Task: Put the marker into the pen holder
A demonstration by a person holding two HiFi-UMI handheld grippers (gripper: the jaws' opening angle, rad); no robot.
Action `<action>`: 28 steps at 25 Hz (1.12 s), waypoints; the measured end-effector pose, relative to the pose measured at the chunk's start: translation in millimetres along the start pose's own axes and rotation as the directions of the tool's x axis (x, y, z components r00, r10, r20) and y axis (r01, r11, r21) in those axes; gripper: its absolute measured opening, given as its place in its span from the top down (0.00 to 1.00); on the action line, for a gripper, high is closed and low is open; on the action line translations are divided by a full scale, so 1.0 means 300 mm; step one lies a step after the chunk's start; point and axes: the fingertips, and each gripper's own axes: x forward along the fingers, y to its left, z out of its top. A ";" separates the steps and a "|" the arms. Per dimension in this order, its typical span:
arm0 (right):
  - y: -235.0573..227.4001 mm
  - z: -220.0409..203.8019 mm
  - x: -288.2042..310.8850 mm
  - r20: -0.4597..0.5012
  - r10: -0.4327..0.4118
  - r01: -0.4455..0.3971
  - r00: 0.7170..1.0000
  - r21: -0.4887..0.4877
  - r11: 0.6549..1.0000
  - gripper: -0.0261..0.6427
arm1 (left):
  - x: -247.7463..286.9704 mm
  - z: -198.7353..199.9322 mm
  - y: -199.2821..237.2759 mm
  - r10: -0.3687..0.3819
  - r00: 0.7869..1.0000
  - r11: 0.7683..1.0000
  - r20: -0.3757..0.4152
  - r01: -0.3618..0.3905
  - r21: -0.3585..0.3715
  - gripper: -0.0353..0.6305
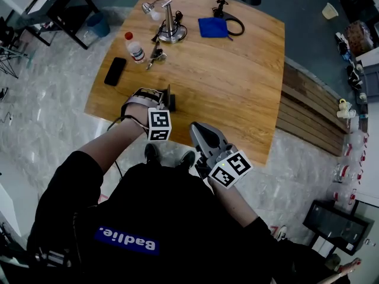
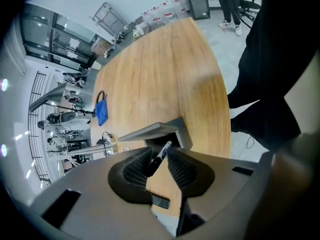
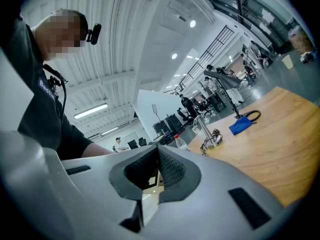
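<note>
A black marker [image 2: 161, 154] with a white end is pinched between the ribbed pads of my left gripper [image 2: 160, 153], which is shut on it. Its tip points at the dark opening of the grey pen holder [image 2: 150, 132] just beyond the jaws. In the head view the left gripper [image 1: 160, 103] sits at the table's near edge, right beside the pen holder [image 1: 170, 98]; the marker is hidden there. My right gripper [image 1: 198, 132] hovers off the near edge to the right, pads together with nothing between them [image 3: 157, 151].
On the wooden table [image 1: 237, 87] lie a black phone [image 1: 115, 71], a water bottle [image 1: 135, 47], a metal stand [image 1: 169, 25], a blue cloth [image 1: 212, 27] and a black cable loop [image 1: 235, 23]. A slatted bench [image 1: 308, 111] runs along the right.
</note>
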 end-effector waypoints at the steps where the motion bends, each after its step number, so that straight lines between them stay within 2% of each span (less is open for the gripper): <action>1: 0.000 0.002 0.001 -0.001 0.006 -0.006 1.000 -0.001 1.000 0.95 | -0.026 0.003 0.011 0.013 1.000 1.000 0.014 -0.012 -0.019 0.81; 5: 0.011 0.002 0.004 -0.012 0.044 -0.044 0.999 -0.001 0.999 0.95 | -0.160 -0.012 0.044 0.071 0.996 0.992 0.062 -0.064 -0.111 0.80; 8: 0.025 -0.018 0.004 -0.037 0.069 -0.069 0.997 -0.004 0.998 0.95 | -0.257 -0.045 0.032 0.100 0.990 0.970 0.102 -0.074 -0.229 0.80; 10: 0.042 -0.033 0.003 -0.047 0.073 -0.073 0.996 -0.015 0.997 0.95 | -0.316 -0.061 0.008 0.112 0.982 0.940 0.151 -0.055 -0.337 0.80; 13: 0.096 -0.058 0.007 -0.061 0.069 -0.071 0.996 -0.043 0.997 0.95 | -0.402 -0.081 -0.052 0.136 0.961 0.870 0.240 -0.001 -0.493 0.80; 15: 0.146 -0.075 0.015 -0.069 0.061 -0.065 0.996 -0.063 0.996 0.95 | -0.461 -0.092 -0.098 0.154 0.938 0.830 0.311 0.049 -0.556 0.80; 17: 0.198 -0.091 0.030 -0.070 0.044 -0.050 0.997 -0.083 0.995 0.95 | -0.521 -0.108 -0.132 0.181 0.906 0.812 0.383 0.082 -0.578 0.80; 19: 0.255 -0.114 0.046 -0.068 0.017 -0.024 0.998 -0.105 0.994 0.95 | -0.585 -0.126 -0.163 0.214 0.860 0.794 0.463 0.123 -0.595 0.80; 21: 0.324 -0.143 0.059 -0.062 -0.018 0.010 0.998 -0.130 0.991 0.95 | -0.663 -0.144 -0.194 0.251 0.793 0.753 0.556 0.201 -0.626 0.80; 23: 0.398 -0.174 0.067 -0.056 -0.051 0.042 0.997 -0.161 0.986 0.95 | -0.754 -0.158 -0.224 0.298 0.705 0.705 0.644 0.293 -0.646 0.80; 24: 0.435 -0.189 0.071 -0.054 -0.065 0.055 0.996 -0.177 0.983 0.95 | -0.803 -0.163 -0.239 0.321 0.657 0.690 0.682 0.331 -0.644 0.80; 27: 0.544 -0.224 0.084 -0.051 -0.082 0.069 0.995 -0.214 0.974 0.95 | -0.952 -0.179 -0.279 0.380 0.510 0.667 0.772 0.427 -0.610 0.80; 28: 0.578 -0.228 0.084 -0.049 -0.080 0.067 0.996 -0.229 0.971 0.95 | -0.998 -0.184 -0.292 0.398 0.463 0.654 0.792 0.463 -0.599 0.81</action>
